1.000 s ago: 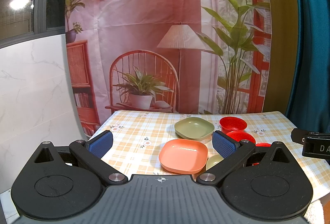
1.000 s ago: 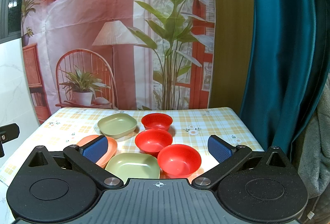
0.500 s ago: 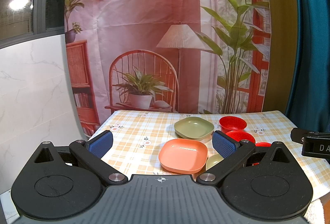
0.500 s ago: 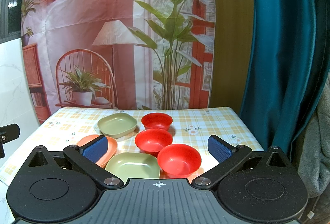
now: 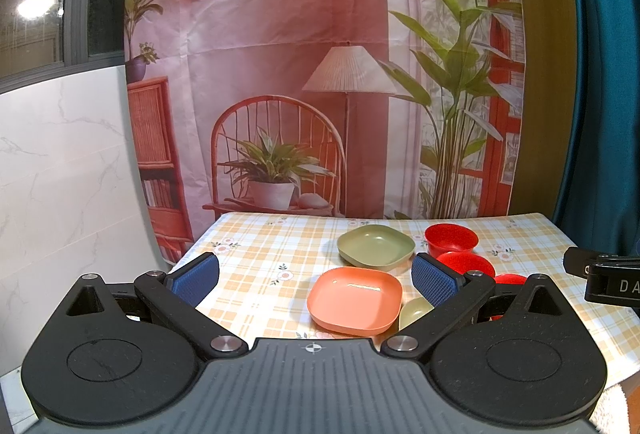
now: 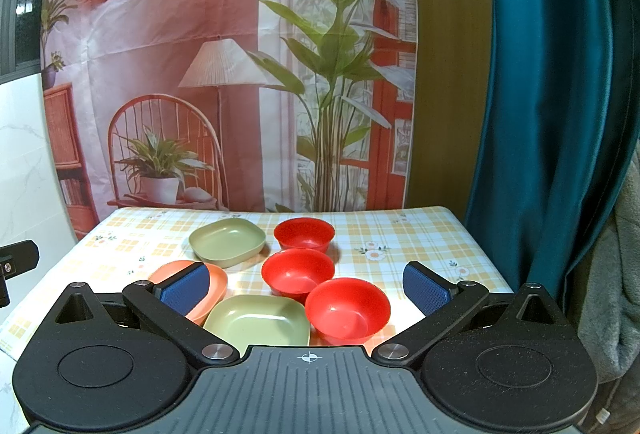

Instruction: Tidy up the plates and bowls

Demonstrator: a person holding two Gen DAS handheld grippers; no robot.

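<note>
While both pairs of tongs hang above the near edge of the checked tablecloth (image 6: pixel 420 234), each stands spread wide with nothing between its blue pads: the right gripper (image 6: pixel 308 284) and the left gripper (image 5: pixel 314 276) are both empty. Nearest the right gripper, just beyond its body and between its fingers, sit a near green plate (image 6: pixel 258 320) and, touching it on the right, a near red bowl (image 6: pixel 347 308). The near green plate shows in the left wrist view only as a sliver behind the left gripper's right finger (image 5: pixel 434 280). Partly hidden behind the right gripper's left pad (image 6: pixel 186 288) lies an orange plate (image 6: pixel 218 284), which in the left wrist view rests between the left gripper's fingers, closer to the right one. Farther out, ahead of the right gripper's centre, a middle red bowl (image 6: pixel 298 270) stands just behind the near one, their rims close or touching; I cannot tell which. Beyond that a far red bowl (image 6: pixel 304 233) sits with a far green plate (image 6: pixel 227 240) just beside it on the left, the two slightly apart. Behind the table hangs a printed backdrop (image 5: pixel 280 74) showing a chair, lamp and plants, and a teal curtain (image 6: pixel 552 114) falls to the right.
</note>
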